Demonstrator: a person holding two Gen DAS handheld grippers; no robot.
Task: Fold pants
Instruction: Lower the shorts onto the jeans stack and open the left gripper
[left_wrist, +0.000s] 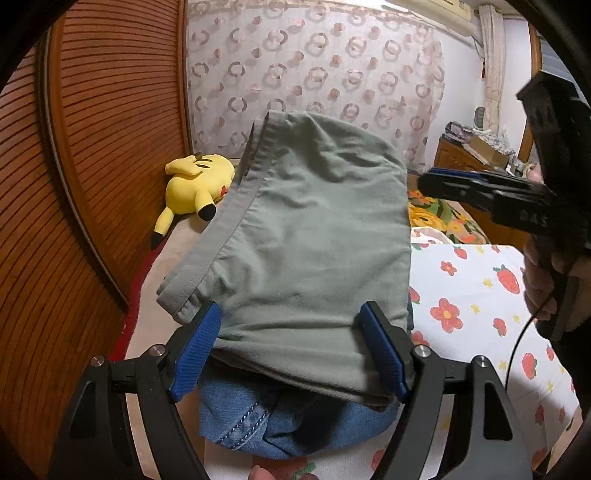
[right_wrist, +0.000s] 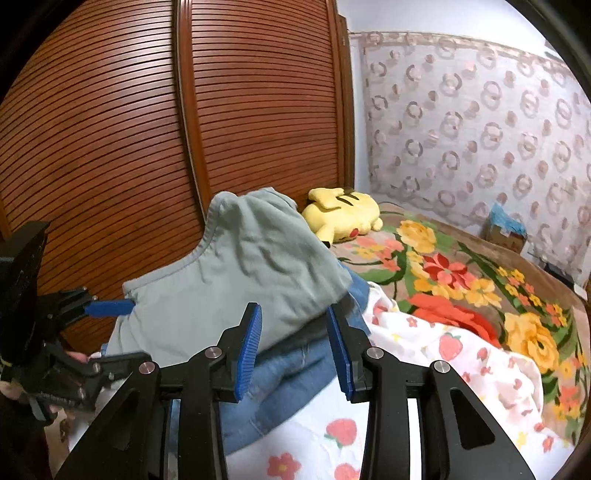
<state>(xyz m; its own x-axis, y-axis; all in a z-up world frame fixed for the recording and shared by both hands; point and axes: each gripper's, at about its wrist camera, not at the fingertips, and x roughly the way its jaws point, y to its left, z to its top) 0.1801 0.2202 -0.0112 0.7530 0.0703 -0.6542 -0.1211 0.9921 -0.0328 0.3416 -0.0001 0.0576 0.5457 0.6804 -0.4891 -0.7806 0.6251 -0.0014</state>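
Note:
Folded grey-green pants (left_wrist: 314, 240) (right_wrist: 240, 277) lie on top of folded blue jeans (left_wrist: 295, 424) (right_wrist: 288, 373) on the bed. My left gripper (left_wrist: 291, 332) (right_wrist: 118, 334) stands open and wide at the pants' near edge. The folded cloth lies between its blue pads (left_wrist: 199, 350) without being pinched. My right gripper (right_wrist: 295, 332) (left_wrist: 428, 181) is open with a narrower gap, just off the pants' other edge. Nothing is clamped between its pads (right_wrist: 251, 347); pants and jeans only show behind the gap.
A yellow plush toy (left_wrist: 195, 181) (right_wrist: 343, 214) lies beyond the pants by the slatted wooden wardrobe (left_wrist: 92, 147) (right_wrist: 184, 129). A strawberry-print sheet (left_wrist: 480, 295) (right_wrist: 461, 362) and a floral blanket (right_wrist: 461, 277) cover the bed. A cardboard box (right_wrist: 506, 229) sits near the curtain.

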